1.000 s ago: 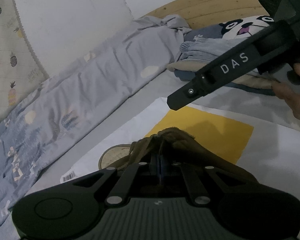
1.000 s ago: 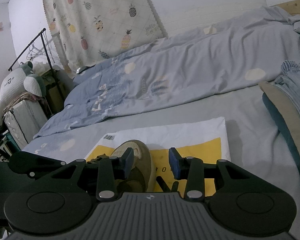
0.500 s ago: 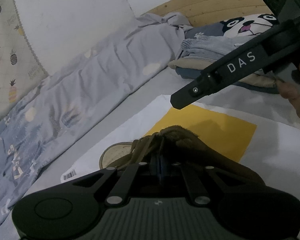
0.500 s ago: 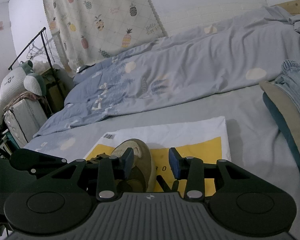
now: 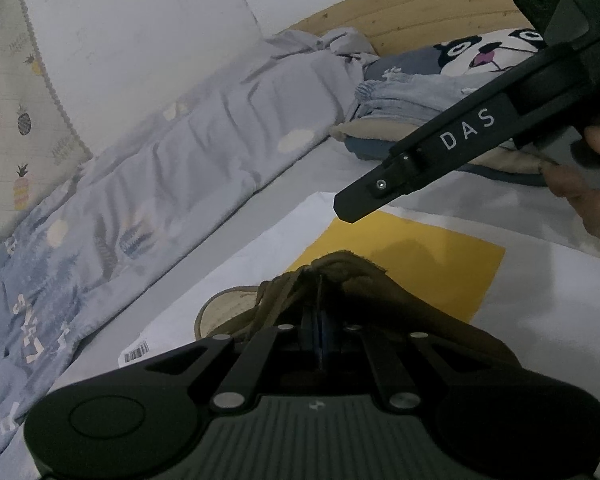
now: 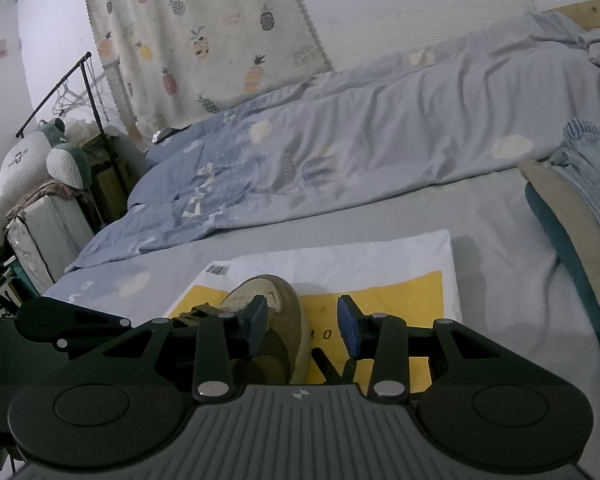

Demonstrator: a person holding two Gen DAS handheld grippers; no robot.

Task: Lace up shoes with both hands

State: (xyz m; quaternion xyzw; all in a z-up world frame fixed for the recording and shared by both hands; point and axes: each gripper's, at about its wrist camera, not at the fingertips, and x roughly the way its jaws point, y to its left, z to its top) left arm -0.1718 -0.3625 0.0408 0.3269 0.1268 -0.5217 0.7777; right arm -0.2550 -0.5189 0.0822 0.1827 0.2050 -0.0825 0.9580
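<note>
An olive-brown shoe (image 5: 404,304) lies on a white and yellow plastic bag (image 5: 428,248) on the bed, toe (image 6: 276,300) pointing away in the right wrist view. My left gripper (image 5: 320,332) is shut, its blue pads pressed together at the shoe's laced upper; what they pinch is hidden. Olive laces (image 5: 276,292) run just left of them. My right gripper (image 6: 302,324) is open above the toe, one pad (image 6: 256,320) over the shoe and the other over the yellow patch. From the left wrist view its black finger (image 5: 440,148) hangs above the bag, held by a hand (image 5: 596,200).
A rumpled blue-grey duvet (image 6: 340,160) runs along the wall side of the bed. Folded clothes and a panda pillow (image 5: 484,56) lie to the right by the wooden headboard. A clothes rack (image 6: 80,92) and plush toy stand beyond the bed's left end.
Hardly anything: the right gripper's finger drifts slightly in the left wrist view. Both grippers keep their state and the shoe stays put.
</note>
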